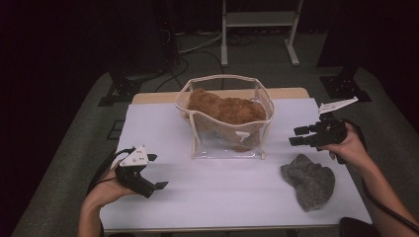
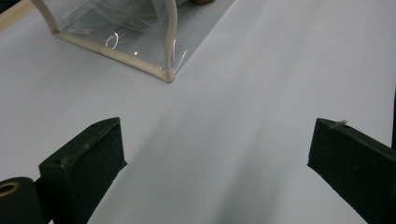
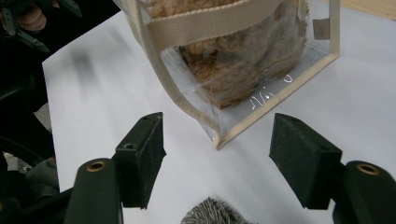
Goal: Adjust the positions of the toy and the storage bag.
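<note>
Fingers of the right gripper (image 1: 296, 136) are spread wide and empty above the grey fuzzy cloth (image 1: 309, 180), which lies on the tabletop (image 1: 222, 192) just right of the clear bag (image 1: 225, 116) already holding a brown one. Left gripper (image 1: 155, 172) fingers are likewise held open on nothing. If only loose fluff is pinched, the cloth could slip free, and the bag's soft rim could be caught and tipped.

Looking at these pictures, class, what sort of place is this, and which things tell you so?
Probably a lab or recording studio: a white-topped table against dark surroundings, black stand bases and loose cables on a carpeted floor, and a person holding a cabled right gripper.
</note>
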Demonstrator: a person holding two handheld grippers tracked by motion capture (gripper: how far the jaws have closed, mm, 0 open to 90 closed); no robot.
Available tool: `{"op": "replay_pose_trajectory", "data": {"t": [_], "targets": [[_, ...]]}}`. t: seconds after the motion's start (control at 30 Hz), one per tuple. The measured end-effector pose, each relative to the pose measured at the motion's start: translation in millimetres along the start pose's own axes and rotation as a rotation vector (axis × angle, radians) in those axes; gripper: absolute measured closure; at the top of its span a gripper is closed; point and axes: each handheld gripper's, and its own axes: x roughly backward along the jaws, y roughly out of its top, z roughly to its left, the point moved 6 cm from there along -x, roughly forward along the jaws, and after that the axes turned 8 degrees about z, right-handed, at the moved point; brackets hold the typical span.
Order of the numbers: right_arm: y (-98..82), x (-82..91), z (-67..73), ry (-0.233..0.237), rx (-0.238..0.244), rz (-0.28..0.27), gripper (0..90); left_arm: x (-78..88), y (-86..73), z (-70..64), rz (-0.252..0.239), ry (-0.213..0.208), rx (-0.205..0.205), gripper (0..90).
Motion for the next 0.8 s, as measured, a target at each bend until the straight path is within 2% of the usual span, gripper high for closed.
{"op": "replay_pose_trajectory", "data": {"t": [0.17,0.5,0.8], "targets": [[-8.6,-5.3,0.2,0.011,-0.015,-0.016,33.7,-0.4,-0.4,0.0,-0.001,-0.003,0.003,2.9],[-26.2,-13.5,1.3,0.022,-0.036,-0.002,32.8,0.5,1.1,-1.3,-0.006,-0.002,-0.004,2.9],[-36.9,-16.2,1.0,0.039,-0.048,-0.009,32.7,-2.6,1.4,-2.4,0.011,-0.009,-0.007,3.0]]}}
